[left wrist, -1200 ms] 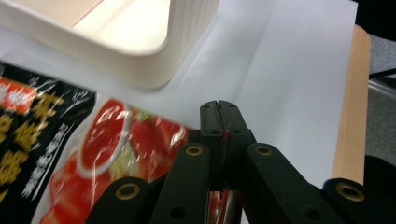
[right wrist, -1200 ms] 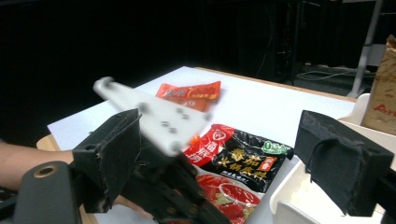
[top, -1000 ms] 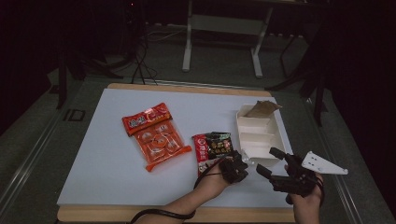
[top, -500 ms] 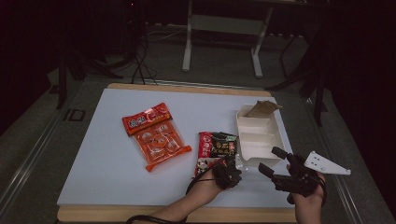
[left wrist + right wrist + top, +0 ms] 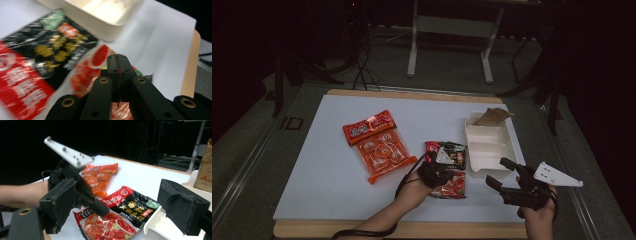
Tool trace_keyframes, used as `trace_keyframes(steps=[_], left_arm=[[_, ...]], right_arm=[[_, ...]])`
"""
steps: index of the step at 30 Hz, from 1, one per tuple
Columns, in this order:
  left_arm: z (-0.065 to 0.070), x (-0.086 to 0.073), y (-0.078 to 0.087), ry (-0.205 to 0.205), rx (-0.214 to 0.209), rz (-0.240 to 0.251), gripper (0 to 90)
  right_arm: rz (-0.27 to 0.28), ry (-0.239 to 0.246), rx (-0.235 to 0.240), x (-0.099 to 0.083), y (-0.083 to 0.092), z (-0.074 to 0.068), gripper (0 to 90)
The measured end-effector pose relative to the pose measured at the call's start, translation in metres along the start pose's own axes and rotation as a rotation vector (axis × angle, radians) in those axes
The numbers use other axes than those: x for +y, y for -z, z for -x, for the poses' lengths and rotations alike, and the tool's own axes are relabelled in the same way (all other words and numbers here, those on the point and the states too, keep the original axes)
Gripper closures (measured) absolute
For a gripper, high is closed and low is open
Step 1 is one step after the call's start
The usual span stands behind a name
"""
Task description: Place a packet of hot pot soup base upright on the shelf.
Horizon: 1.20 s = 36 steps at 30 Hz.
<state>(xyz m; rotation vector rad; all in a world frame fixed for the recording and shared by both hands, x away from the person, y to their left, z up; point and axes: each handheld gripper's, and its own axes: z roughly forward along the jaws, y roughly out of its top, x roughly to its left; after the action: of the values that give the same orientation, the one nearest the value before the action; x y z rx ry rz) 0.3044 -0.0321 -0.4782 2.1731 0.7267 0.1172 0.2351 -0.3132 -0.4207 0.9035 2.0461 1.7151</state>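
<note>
Noodle packet [image 5: 447, 170]: I am clamping its near edge in the left gripper [image 5: 117, 62], right gripper [image 5: 501, 173] hanging spread; thin film risks slipping.

I see the worktop [image 5: 312, 180] as a wooden slab covered almost edge to edge by a pale blue-white sheet [image 5: 427, 112], with wood showing along the near and far borders. An orange snack packet [image 5: 377, 145] lies flat left of centre. A red and black sachet [image 5: 447, 167] lies near the front, right of centre. A white compartment tray [image 5: 489, 145] sits at the right, just beside the sachet.
</note>
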Motion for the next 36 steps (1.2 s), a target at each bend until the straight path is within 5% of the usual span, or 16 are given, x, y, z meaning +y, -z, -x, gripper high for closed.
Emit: trace_keyframes(steps=[3, 4, 10, 17, 26, 32, 36], left_arm=[[-0.004, 0.000, 0.003, 0.009, -0.007, 0.012, 90.0], [-0.016, -0.002, 0.011, 0.025, -0.002, 0.037, 90.0], [-0.039, -0.005, 0.018, 0.083, 0.005, 0.101, 89.3], [-0.065, -0.003, 0.018, 0.089, 0.080, 0.138, 81.8], [-0.096, -0.004, 0.004, 0.109, 0.195, 0.105, 62.2], [-0.110, -0.002, -0.005, 0.163, 0.152, 0.099, 55.7], [-0.115, -0.003, -0.014, 0.175, 0.160, 0.076, 55.7]], right_arm=[[0.007, 0.005, 0.009, 0.000, 0.000, 0.000, 16.0], [0.022, 0.013, 0.014, 0.000, 0.001, 0.000, 16.5], [0.024, 0.031, 0.028, 0.000, 0.001, -0.003, 14.7], [-0.007, 0.050, 0.003, 0.000, -0.001, -0.004, 14.1], [-0.014, 0.048, 0.004, -0.002, -0.002, -0.004, 14.1], [-0.017, 0.050, 0.009, -0.002, -0.003, -0.005, 14.1], [-0.017, 0.046, 0.015, -0.003, -0.003, -0.005, 14.1]])
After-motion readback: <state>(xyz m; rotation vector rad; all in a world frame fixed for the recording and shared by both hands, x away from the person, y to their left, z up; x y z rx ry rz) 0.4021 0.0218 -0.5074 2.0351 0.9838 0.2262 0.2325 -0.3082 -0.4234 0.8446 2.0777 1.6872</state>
